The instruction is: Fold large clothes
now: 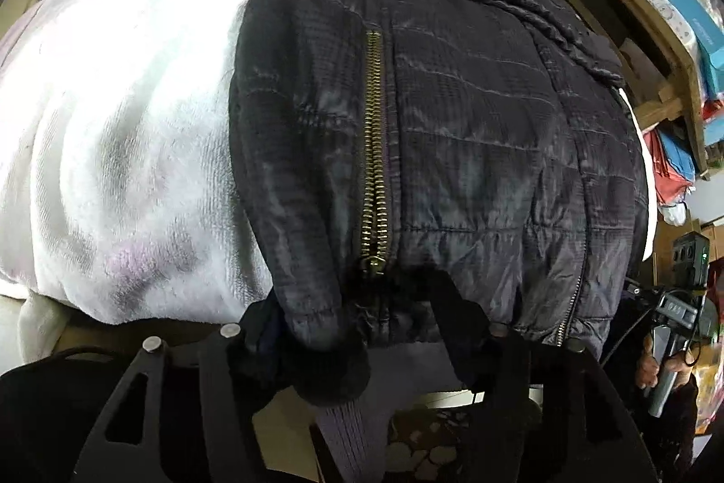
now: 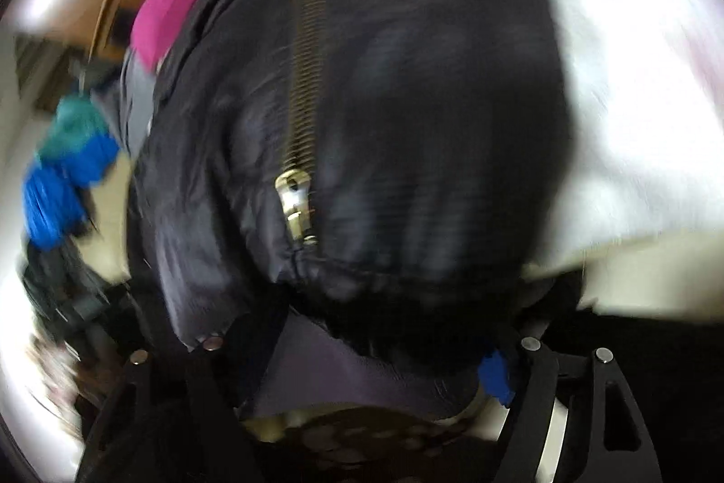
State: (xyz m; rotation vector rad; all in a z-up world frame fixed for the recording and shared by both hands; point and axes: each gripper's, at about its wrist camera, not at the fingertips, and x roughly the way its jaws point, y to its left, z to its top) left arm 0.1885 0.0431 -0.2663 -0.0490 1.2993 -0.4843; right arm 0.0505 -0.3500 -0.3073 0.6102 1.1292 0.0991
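Black jacket spread on white blanket, near hem overhanging toward both grippers, probably for a fold away. Left gripper part-open around the hem by a brass zipper; grip unclear. Right gripper blurred, wide, hem between, hold uncertain. Open blanket left; shelves crowding right.

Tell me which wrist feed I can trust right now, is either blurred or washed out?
Left wrist view: sharp, the jacket and its zipper read clearly; fisheye bends the edges, and the white blanket is bright but keeps texture. Right wrist view: heavy motion blur, only the zipper pull is fairly readable, and the white areas at right are blown out.
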